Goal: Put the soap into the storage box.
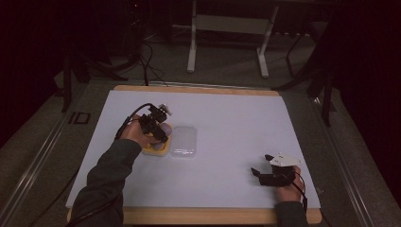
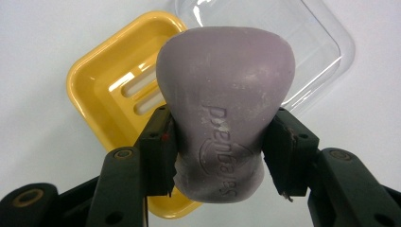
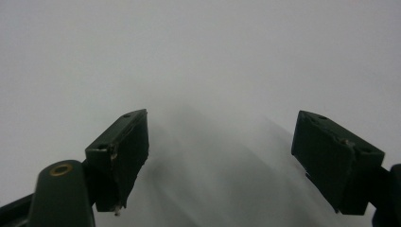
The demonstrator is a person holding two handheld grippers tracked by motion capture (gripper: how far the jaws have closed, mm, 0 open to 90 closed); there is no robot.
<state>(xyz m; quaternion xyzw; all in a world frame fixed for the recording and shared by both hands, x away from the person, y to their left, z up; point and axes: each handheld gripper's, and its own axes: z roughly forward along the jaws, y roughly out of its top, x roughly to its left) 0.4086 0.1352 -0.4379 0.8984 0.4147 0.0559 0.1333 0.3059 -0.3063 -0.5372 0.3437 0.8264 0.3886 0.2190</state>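
Left gripper (image 2: 220, 151) has its jaws clamped on a purple bar of soap (image 2: 224, 109), pads squeezing the narrow waist of the bar so the sides bulge out above and below, and you can read "Safeguard" pressed into the face that looks at the camera. So the soap is up off the table, hanging in the grip right over the yellow soap dish (image 2: 101, 90), whose slotted bottom shows just behind the bar in the left gripper view. Tucked against the far side of the dish lies its clear plastic lid (image 2: 321, 47), flat on the white table cover (image 2: 38, 142), edge to edge with the dish or maybe a hair on top of it, can't really tell. From the high view it's the same story: left gripper (image 1: 158, 125) sits over the dish (image 1: 155, 149) with the lid (image 1: 184, 141) just beside it toward the middle of the table. Right gripper (image 3: 220, 156) is well apart from all that, down near the person's edge of the cover, jaws spread wide with nothing between them, just plain white surface (image 3: 198, 56) ahead of it. In the high view that right gripper (image 1: 262, 171) points toward the middle of the table, held low by the hand (image 1: 288, 182).
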